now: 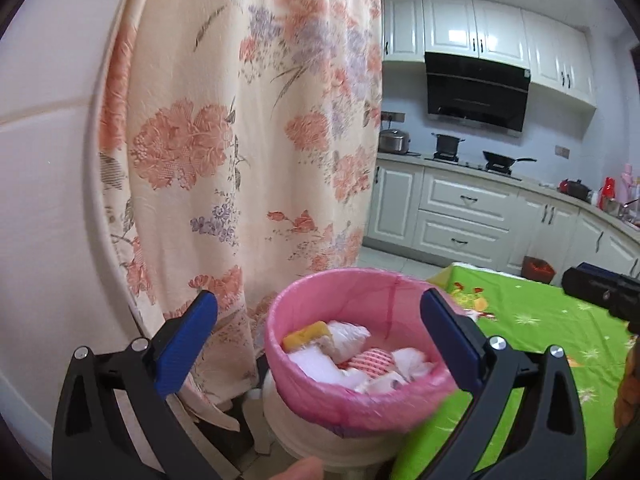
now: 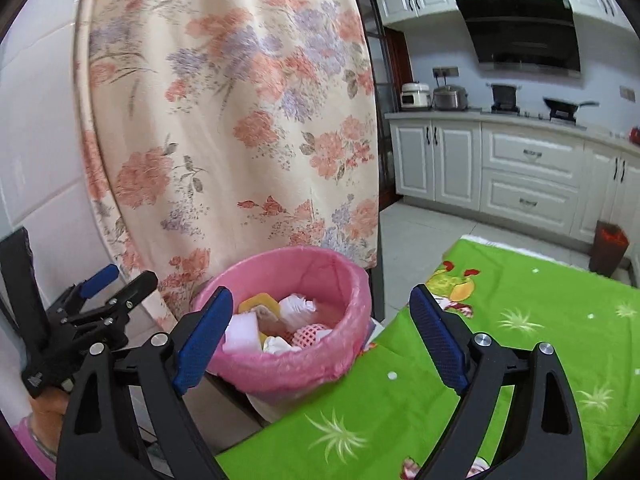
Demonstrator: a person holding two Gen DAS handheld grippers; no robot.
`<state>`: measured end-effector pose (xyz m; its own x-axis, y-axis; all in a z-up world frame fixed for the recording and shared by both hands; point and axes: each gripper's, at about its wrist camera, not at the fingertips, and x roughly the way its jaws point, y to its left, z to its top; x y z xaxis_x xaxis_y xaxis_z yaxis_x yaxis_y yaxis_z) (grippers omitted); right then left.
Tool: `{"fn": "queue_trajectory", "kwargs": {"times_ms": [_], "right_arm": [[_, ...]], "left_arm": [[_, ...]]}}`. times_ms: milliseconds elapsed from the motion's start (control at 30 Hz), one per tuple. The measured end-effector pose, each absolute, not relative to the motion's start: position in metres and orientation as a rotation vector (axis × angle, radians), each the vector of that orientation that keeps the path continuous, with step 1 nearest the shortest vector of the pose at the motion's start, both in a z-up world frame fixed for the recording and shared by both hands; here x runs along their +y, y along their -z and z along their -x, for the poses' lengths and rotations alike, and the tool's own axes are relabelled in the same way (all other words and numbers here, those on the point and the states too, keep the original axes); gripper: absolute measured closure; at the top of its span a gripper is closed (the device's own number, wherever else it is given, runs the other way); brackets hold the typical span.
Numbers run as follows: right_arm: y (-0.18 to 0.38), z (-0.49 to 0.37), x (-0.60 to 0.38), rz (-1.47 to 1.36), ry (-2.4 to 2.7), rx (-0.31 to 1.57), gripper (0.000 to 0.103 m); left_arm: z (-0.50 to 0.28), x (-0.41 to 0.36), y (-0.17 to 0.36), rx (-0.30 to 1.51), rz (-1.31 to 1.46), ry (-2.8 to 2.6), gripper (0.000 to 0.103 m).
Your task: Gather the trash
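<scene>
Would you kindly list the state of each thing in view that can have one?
Left claw: open, nothing between its fingers.
Right claw: open, nothing between its fingers.
Bin: upright, lined with a pink bag, part full of trash.
Trash: inside the bin, white wads, a yellow piece, a red-and-white piece.
Curtain: hanging behind the bin.
Green tablecloth: spread flat beside the bin.

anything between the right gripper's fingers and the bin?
No. The right gripper is open and empty, with air before the bin; right wrist view.
</scene>
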<state>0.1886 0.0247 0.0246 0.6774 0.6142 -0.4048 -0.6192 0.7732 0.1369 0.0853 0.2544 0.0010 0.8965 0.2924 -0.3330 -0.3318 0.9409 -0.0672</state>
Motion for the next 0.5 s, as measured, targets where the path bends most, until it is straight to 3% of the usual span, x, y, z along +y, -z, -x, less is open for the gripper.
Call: {"fn": "queue_trajectory", "kwargs": {"times_ms": [500], "right_arm": [[-0.004, -0.119, -0.015, 0.099, -0.653, 0.411, 0.018]], "left_arm": [[-0.010, 0.187, 0.000, 0.313, 0.075, -0.275, 0.005]]}}
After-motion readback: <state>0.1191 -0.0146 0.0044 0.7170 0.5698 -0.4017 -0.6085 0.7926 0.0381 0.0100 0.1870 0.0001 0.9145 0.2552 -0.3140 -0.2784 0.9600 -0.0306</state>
